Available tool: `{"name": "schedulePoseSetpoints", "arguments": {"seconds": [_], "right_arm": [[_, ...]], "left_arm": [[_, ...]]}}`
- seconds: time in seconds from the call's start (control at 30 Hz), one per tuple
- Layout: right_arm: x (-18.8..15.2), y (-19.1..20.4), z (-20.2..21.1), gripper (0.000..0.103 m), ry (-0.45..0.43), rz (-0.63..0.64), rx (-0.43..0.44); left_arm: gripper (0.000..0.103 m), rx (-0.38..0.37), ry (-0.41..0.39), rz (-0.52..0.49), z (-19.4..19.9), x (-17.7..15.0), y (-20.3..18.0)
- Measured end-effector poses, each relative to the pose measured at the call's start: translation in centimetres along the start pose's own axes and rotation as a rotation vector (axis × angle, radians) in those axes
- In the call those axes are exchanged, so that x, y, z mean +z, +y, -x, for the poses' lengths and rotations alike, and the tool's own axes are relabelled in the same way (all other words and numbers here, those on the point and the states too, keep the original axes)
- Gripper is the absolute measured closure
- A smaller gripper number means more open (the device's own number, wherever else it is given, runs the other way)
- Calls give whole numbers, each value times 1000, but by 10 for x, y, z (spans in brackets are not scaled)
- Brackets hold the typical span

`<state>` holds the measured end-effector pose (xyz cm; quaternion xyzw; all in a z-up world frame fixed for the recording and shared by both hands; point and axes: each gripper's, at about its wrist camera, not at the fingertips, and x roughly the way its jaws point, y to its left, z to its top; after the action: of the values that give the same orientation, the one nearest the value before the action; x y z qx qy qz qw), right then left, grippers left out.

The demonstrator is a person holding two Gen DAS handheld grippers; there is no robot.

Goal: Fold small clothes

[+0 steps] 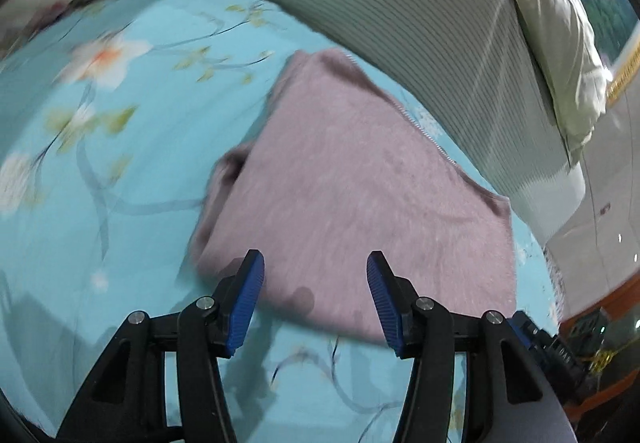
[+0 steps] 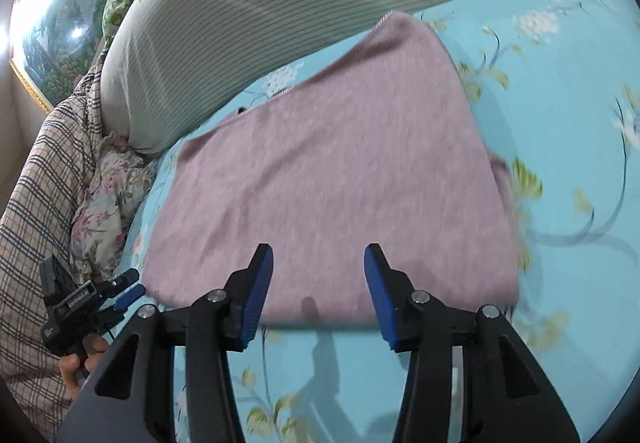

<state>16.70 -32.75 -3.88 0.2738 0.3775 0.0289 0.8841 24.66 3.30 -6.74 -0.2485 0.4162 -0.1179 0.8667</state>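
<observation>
A folded mauve knit garment (image 1: 352,187) lies flat on the turquoise floral bedsheet (image 1: 100,171); a zipper runs along its far edge. It also shows in the right wrist view (image 2: 332,171). My left gripper (image 1: 316,283) is open and empty, hovering over the garment's near edge. My right gripper (image 2: 319,279) is open and empty above the garment's near edge too. The left gripper (image 2: 120,293) shows at the garment's left corner in the right wrist view.
A grey striped pillow (image 1: 420,15) lies just behind the garment, also in the right wrist view (image 2: 248,15). A plaid blanket (image 2: 36,183) and floral cloth (image 2: 108,195) sit at the left. A landscape picture (image 2: 52,27) hangs behind.
</observation>
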Motion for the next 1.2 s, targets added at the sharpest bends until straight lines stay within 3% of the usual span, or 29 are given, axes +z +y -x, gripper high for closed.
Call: {"name": "schedulePoseSetpoints", "arguments": {"seconds": [0.13,0.37,0.53,0.83,1.0,1.07,1.1,1.13,1.2], "right_arm": [[-15,4,8,54,20,5,6],[-23,12,20,54,18,15,29],[-24,20,22,54,19,28,49],[-23,22,17,53,28,21,57],[-19,21,10,53,32,20,54],[-17,18,9,53,28,13,53],[-15,17,9,53,28,9,54],[-12,15,9,53,26,6,54],[-7,11,11,53,22,3,56]], "left_arm": [[49,5,6,54,15,-22,16],[49,-33,64,132,-2,-32,30],[48,-37,53,138,-16,-25,25],[48,-71,8,252,-40,0,44],[48,-47,-15,268,-50,12,44],[51,-28,-28,263,-53,17,42],[58,-15,-33,255,-54,18,40],[75,-2,-39,244,-55,21,37],[93,-22,-28,236,-58,25,34]]}}
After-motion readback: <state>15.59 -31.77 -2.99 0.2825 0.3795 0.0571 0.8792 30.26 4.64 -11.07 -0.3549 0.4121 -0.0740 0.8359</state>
